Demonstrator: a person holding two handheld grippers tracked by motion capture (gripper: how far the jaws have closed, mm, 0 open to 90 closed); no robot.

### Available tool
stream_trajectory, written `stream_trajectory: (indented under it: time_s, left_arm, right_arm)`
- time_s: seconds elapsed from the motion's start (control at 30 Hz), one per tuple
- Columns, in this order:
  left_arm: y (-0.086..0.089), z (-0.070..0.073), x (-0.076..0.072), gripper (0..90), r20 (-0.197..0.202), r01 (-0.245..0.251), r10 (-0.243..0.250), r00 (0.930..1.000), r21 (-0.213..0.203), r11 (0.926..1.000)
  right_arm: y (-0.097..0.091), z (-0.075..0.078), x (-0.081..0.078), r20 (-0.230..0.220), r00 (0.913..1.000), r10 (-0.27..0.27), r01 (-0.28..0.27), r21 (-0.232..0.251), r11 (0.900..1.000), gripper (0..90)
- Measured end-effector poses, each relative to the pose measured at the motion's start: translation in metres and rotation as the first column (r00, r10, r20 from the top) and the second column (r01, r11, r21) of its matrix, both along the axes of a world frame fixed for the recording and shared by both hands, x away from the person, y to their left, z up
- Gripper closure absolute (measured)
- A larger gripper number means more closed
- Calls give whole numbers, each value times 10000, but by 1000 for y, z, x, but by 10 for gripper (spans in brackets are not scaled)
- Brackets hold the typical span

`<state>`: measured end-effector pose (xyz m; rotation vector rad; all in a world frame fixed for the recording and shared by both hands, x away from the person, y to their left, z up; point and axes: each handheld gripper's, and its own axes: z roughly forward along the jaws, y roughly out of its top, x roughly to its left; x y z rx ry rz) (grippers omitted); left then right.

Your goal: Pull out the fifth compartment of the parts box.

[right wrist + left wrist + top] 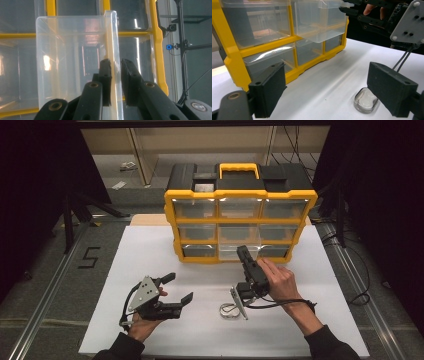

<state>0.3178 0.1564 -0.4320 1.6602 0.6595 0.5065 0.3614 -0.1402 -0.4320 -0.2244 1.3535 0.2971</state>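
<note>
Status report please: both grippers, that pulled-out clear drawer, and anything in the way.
Right gripper shut on the clear drawer's front wall, drawer partly out of the yellow organizer. Left gripper open, idle. Small clear container on the table.

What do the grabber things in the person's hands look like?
Both are black with two chunky flat jaws. The left gripper has a grey three-cornered plate on top with small dark holes. The right gripper has one too, and a black cable trails from it. The person wears dark long sleeves.

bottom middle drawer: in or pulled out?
Pulled out. The clear drawer juts forward of the yellow organizer, its front wall pinched by the right hand-held gripper.
</note>
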Motion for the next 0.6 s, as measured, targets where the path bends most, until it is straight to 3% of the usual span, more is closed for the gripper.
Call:
stream_trajectory:
  time_s: [0.6]
  left_arm:
    - [0, 0, 0, 149, -24, 4, -5, 10000, -17, 10000]
  right_arm:
    - [-2, 0, -6, -46, 9999, 119, -119, 24, 9999, 793]
